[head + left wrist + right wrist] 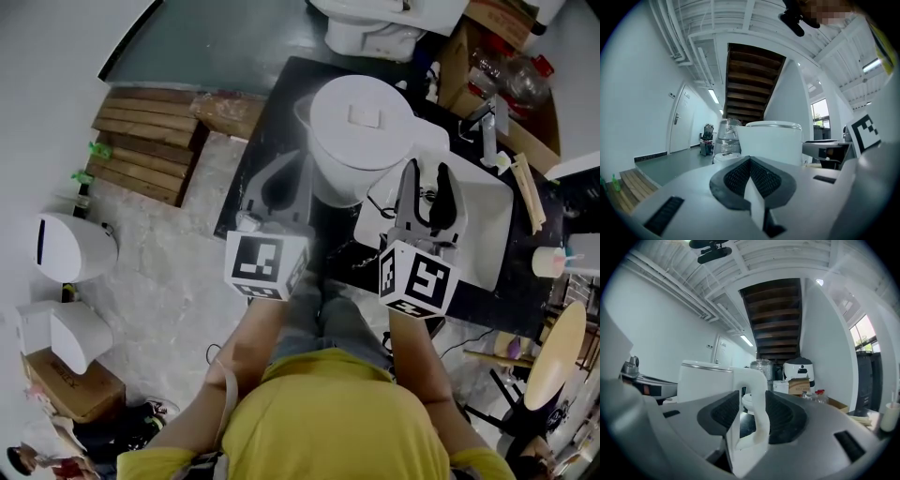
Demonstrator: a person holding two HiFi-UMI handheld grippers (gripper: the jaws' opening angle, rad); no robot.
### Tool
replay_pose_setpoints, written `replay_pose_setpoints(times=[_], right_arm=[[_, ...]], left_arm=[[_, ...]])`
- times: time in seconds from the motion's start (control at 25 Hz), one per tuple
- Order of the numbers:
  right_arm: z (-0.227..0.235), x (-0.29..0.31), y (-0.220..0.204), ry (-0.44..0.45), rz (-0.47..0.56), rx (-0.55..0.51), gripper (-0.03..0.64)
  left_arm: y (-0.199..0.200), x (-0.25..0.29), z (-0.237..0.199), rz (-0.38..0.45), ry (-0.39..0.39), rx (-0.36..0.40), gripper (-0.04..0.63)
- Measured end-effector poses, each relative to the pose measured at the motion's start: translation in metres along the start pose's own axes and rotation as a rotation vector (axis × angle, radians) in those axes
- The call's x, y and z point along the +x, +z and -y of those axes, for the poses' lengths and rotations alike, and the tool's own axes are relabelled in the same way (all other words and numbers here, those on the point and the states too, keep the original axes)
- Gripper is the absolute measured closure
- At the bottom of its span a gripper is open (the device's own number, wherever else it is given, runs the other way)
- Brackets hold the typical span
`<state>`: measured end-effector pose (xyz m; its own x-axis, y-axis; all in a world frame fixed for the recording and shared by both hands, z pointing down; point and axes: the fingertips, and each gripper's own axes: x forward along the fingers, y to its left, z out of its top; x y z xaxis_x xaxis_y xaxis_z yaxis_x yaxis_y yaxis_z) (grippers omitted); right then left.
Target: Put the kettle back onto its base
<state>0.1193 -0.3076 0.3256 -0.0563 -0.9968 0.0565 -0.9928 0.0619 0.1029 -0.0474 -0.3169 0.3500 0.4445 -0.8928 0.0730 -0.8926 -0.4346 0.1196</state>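
- Up on the dark surface [289, 86], the white kettle [361, 131] stands upright beside the sink [489, 246].
- Right tool [427, 172] is spread wide, with the kettle's handle [761, 404] between its jaws.
- Left tool [278, 184] has its jaws together, just left of the kettle.

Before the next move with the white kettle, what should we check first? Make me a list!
1. Kettle standing upright: ok.
2. Kettle sitting on its base: cannot tell, the kettle's body and the grippers hide what is under it.
3. Right gripper jaws apart: ok, they stand wide.
4. Right gripper free of the kettle: not ok, the handle is between its jaws, so a sideways move might tug it.
5. Left gripper free of the kettle: ok, nothing of the kettle is between its jaws; the kettle stands beyond its tips.
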Motion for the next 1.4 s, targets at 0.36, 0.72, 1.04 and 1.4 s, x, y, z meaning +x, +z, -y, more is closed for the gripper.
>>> replay_pose_setpoints(times=[0.36, 0.72, 1.04, 1.4], right_arm=[[-0.012, -0.011, 0.008, 0.048, 0.012, -0.001, 0.446], [-0.033, -0.025, 0.019, 0.134, 0.023, 0.001, 0.527], [-0.056, -0.047, 0.033, 0.23, 0.033, 0.001, 0.597], [-0.069, -0.074, 0.049, 0.281, 0.039, -0.008, 0.6]], left_arm=[[0.01, -0.011, 0.018, -0.013, 0.012, 0.033, 0.592], [0.024, -0.022, 0.038, -0.002, -0.01, 0.054, 0.592], [0.034, -0.034, 0.057, 0.01, -0.052, 0.06, 0.592], [0.055, -0.058, 0.076, 0.051, -0.083, 0.063, 0.592]])
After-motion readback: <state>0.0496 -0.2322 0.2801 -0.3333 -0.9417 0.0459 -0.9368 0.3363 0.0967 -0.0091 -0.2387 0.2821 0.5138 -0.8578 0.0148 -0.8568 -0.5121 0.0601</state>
